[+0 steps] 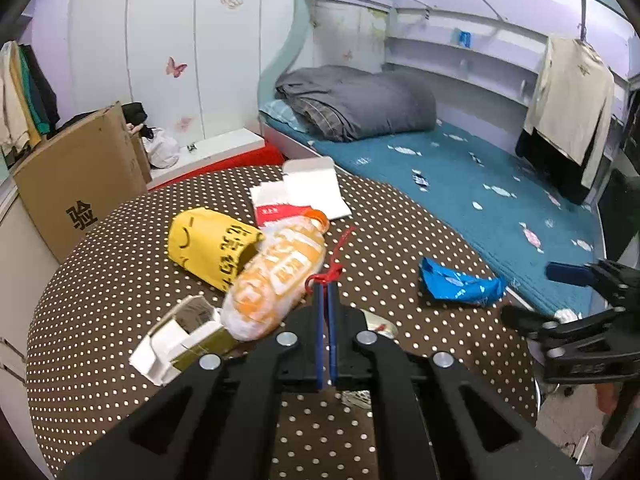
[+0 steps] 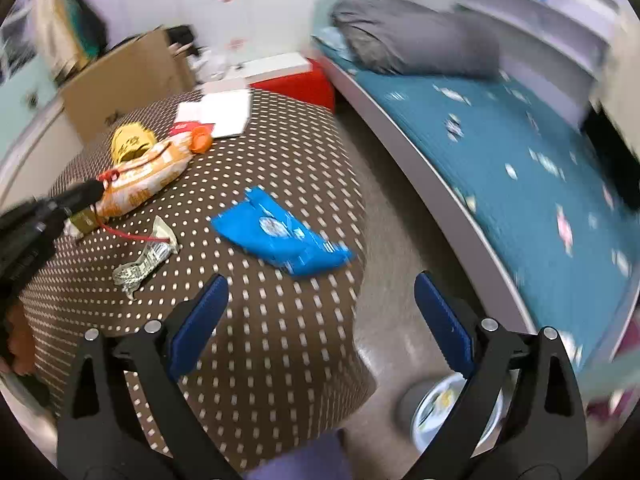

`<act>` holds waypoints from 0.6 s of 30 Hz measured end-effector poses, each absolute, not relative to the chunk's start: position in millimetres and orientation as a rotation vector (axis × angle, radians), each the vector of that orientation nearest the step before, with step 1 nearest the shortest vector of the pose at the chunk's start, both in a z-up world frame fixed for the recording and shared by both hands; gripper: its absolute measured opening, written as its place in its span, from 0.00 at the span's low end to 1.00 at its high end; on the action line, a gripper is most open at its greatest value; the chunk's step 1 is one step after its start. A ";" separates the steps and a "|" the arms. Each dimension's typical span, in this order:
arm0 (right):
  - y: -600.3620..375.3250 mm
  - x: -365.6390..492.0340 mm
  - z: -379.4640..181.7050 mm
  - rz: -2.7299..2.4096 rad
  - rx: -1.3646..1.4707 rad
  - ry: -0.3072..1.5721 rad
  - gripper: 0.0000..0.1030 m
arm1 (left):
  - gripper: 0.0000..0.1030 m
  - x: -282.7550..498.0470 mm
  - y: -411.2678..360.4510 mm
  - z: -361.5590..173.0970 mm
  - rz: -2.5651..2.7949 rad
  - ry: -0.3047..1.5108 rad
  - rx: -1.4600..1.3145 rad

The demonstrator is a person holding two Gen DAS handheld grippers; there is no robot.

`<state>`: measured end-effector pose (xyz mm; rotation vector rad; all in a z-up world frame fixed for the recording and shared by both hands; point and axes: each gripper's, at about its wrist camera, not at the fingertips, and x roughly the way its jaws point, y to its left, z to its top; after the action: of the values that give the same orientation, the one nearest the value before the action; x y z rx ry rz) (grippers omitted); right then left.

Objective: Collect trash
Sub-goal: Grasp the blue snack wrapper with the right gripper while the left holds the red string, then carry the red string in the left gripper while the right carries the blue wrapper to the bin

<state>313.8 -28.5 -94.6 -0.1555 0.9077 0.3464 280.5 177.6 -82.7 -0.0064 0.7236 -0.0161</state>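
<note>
The bed (image 1: 460,184), with its teal patterned cover and a folded grey quilt (image 1: 360,104), fills the upper right of both views; a cardboard box (image 1: 80,184) stands at the left edge of the left wrist view. The round bench (image 1: 100,320) under a brown dotted cloth fills the lower left. On it, near the middle of the left wrist view, lie a yellow bag (image 1: 208,246), an orange bottle (image 1: 276,276), white packaging (image 1: 312,196) behind them, a torn carton (image 1: 180,336) in front, and a blue wrapper (image 1: 460,284) to the right. The left hand-held gripper (image 1: 326,292), low in the frame and tilted down, has its blue pads together, clamped on a red string (image 1: 332,268). The right hand-held gripper (image 2: 320,304) hangs with its pads wide apart, below the blue wrapper in its own view.
</note>
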 end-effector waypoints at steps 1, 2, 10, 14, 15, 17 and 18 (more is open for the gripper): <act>-21.3 320.6 -100.1 0.360 -0.188 0.919 0.89 | 0.02 280.6 179.7 -81.9 -0.011 0.722 -0.015; -16.8 324.3 -103.7 0.369 -0.205 0.924 0.89 | 0.02 280.9 180.8 -81.8 -0.006 0.722 -0.019; -8.9 345.3 -116.6 0.492 -0.129 0.964 0.31 | 0.02 286.1 177.8 -90.8 0.008 0.747 -0.012; -20.5 338.5 -111.5 0.480 -0.081 0.957 0.24 | 0.02 288.0 167.9 -93.7 -0.003 0.757 -0.005; -26.1 335.8 -109.8 0.486 -0.056 0.961 0.24 | 0.02 287.7 165.1 -93.5 -0.009 0.754 -0.002; -37.6 329.1 -106.1 0.486 -0.016 0.961 0.24 | 0.02 286.1 156.7 -92.3 -0.028 0.744 0.006; -41.8 325.9 -104.0 0.472 -0.012 0.955 0.24 | 0.02 285.6 151.7 -91.6 -0.037 0.744 0.009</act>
<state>325.9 -41.8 -104.0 -0.0121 0.9552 0.4724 285.6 151.7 -91.6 0.0094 0.7438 -0.0373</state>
